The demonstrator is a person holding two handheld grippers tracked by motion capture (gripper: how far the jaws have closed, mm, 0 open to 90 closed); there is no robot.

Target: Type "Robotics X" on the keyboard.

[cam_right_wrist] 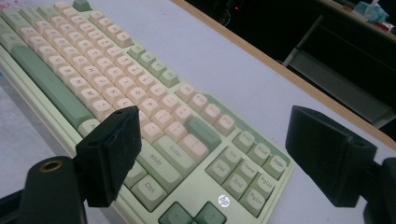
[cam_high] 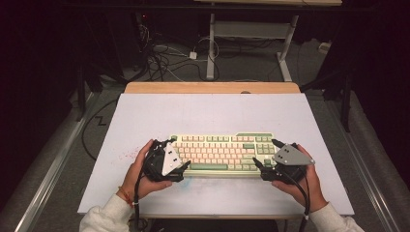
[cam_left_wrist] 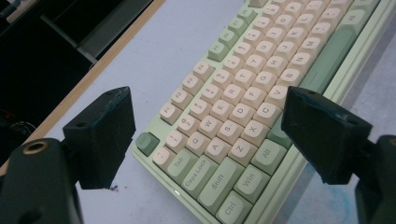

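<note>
While both of my grippers stand at the ends of the green and cream keyboard (cam_high: pixel 220 153), nothing is gripped yet, so I judge this to be the approach before a two-handed grasp. The keyboard lies flat near my edge of the white table (cam_high: pixel 208 113), its long side running across in front of me.

My left gripper (cam_high: pixel 178 155) is at the keyboard's left end, jaws spread wide. In the left gripper view the Esc and Tab corner of the keyboard (cam_left_wrist: pixel 243 116) sits between the jaws, one jaw out over bare table beyond the far edge and the other over the near edge by the Alt key; whether either touches the case I cannot tell.

My right gripper (cam_high: pixel 267 155) mirrors it at the right end, also spread wide. In the right gripper view the keyboard (cam_right_wrist: pixel 140 98) runs away to the upper left, one jaw hanging near the Shift key and the other out past the corner by the PgUp key.

Next, I think, each gripper has to settle lower so the jaws straddle the case from front edge to back edge, then close evenly. Both sides should bite together, or the keyboard may skew on the smooth tabletop.
</note>
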